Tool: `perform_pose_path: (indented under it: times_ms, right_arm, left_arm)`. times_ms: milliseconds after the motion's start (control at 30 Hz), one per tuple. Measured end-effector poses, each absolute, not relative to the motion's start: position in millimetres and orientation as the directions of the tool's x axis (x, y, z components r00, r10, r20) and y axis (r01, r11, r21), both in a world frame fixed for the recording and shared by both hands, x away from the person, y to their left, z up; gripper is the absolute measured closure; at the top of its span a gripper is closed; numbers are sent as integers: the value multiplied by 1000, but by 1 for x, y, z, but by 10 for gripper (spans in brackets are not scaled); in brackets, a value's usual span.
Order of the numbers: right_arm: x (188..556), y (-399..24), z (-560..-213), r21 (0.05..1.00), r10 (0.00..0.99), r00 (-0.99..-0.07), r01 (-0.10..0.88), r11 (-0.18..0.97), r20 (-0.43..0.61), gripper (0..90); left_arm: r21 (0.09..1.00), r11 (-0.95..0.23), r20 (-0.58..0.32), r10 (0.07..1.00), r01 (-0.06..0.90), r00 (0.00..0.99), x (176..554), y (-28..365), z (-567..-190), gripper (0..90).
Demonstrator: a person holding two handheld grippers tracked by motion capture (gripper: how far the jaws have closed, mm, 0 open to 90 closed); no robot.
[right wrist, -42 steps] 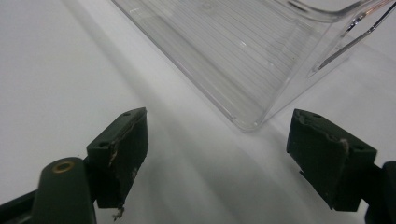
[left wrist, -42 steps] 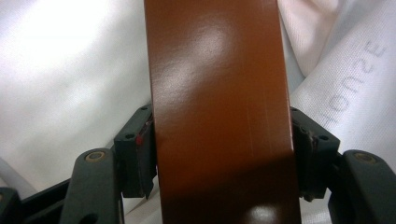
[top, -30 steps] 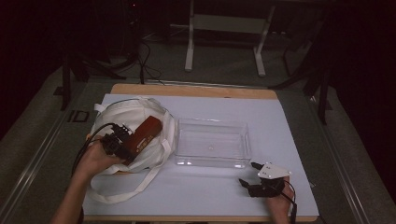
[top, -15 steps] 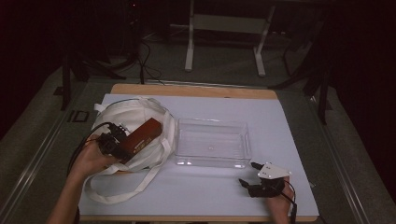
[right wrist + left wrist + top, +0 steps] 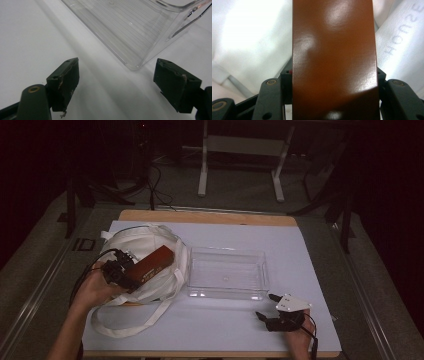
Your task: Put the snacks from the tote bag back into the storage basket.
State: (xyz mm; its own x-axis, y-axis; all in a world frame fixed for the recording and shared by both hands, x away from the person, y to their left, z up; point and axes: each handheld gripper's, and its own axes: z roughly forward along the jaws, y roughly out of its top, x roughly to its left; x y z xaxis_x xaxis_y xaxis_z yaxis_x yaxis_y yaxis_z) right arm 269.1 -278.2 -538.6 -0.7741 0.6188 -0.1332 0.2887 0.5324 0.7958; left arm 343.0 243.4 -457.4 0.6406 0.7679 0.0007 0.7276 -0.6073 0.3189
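Observation:
A long brown box (image 5: pixel 152 262) lies slanted on top of a white cloth tote bag (image 5: pixel 145 240) at the left of the table. My left gripper (image 5: pixel 125 272) is at the box's near end. In the left gripper view the box (image 5: pixel 334 50) runs up between the jaws of the left gripper (image 5: pixel 334 75). Both pads (image 5: pixel 287 75) press on its sides. These jaws have just been closing onto the box. My right gripper (image 5: pixel 265 306) rests open on the white table cover, pointing at the near right corner of a clear plastic tray (image 5: pixel 227 294). Nothing is between the jaws of the right gripper (image 5: pixel 130 82).
The clear tray (image 5: pixel 140 37) is empty and sits at the table's middle, right of the bag. The bag's long straps (image 5: pixel 130 322) trail toward the table's front edge. Dark floor, cables and a white stand (image 5: pixel 240 150) lie beyond the table.
The left hand has edged slightly at the box's near end. The box, the bag, the tray and the right gripper stay where they were.

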Motion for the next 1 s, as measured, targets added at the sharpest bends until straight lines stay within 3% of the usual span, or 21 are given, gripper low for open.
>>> perform_pose_path:
  times_ms: [1000]
  right_arm:
    - [269,-278,-539,792,620,-773,292,536,-134,207]
  left_arm:
    - [465,-610,11,729,642,684,334,259,-406,441]
